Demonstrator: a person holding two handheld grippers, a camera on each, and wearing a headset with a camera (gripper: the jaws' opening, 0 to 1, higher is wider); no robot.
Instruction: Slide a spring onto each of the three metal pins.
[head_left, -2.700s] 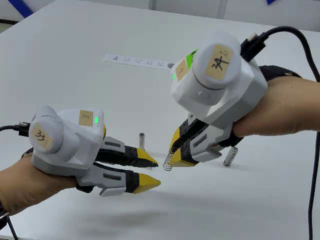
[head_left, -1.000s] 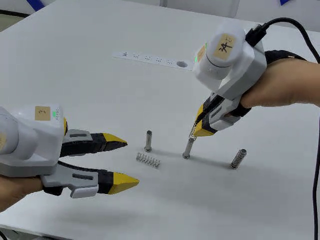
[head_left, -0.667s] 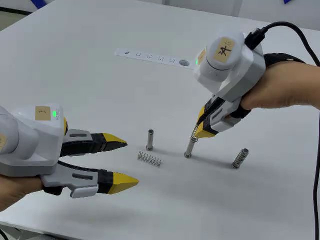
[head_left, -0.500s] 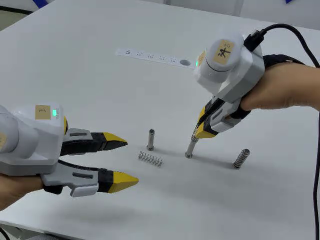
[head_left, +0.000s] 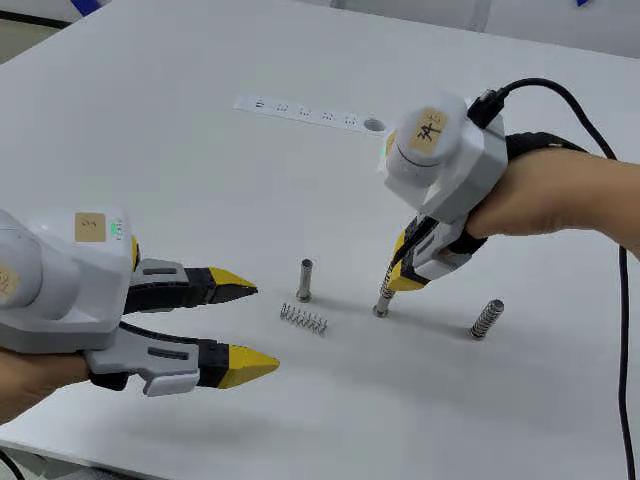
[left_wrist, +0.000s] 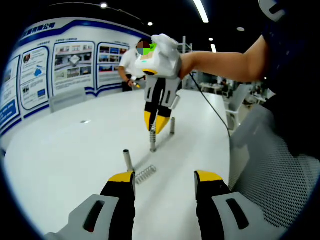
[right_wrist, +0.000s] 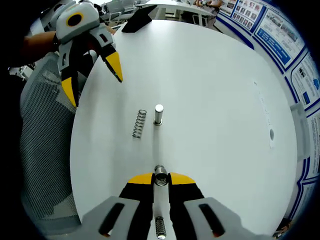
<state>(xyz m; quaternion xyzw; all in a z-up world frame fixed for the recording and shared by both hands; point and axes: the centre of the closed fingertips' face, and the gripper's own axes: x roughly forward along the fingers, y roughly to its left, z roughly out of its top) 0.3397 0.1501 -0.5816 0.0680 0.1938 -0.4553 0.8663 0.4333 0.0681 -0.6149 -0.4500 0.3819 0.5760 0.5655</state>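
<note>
In the head view, I see the right gripper (head_left: 400, 281) pointing down over the middle pin (head_left: 382, 301). Its jaws are closed on a held spring (head_left: 389, 268), and the lower end of this spring meets the top of the pin. I cannot tell how far the spring is over the pin. To the left stands a bare pin (head_left: 305, 280), upright, and a loose spring (head_left: 304, 319) lies flat on the white table (head_left: 150, 150) just beside it. A third spring (head_left: 485, 318) stands a little tilted on the right, well apart from the others; I cannot tell if a pin is inside it. The left gripper (head_left: 245, 328) hovers at the lower left with its jaws wide apart and nothing between them. A power strip (head_left: 300, 112) lies at the far side.

In the left gripper view, the left gripper (left_wrist: 165, 177) has its jaws apart. Ahead of it are the loose spring (left_wrist: 145, 174), the bare pin (left_wrist: 128, 160), and the right gripper (left_wrist: 157, 122) above the middle pin (left_wrist: 153, 142).

In the right gripper view, the right gripper (right_wrist: 160, 179) has the top of the middle pin (right_wrist: 160, 173) between its tips, and the held spring (right_wrist: 160, 227) sits between its jaws. Beyond are the bare pin (right_wrist: 158, 114), the loose spring (right_wrist: 139, 123) and the left gripper (right_wrist: 92, 80), jaws spread.
</note>
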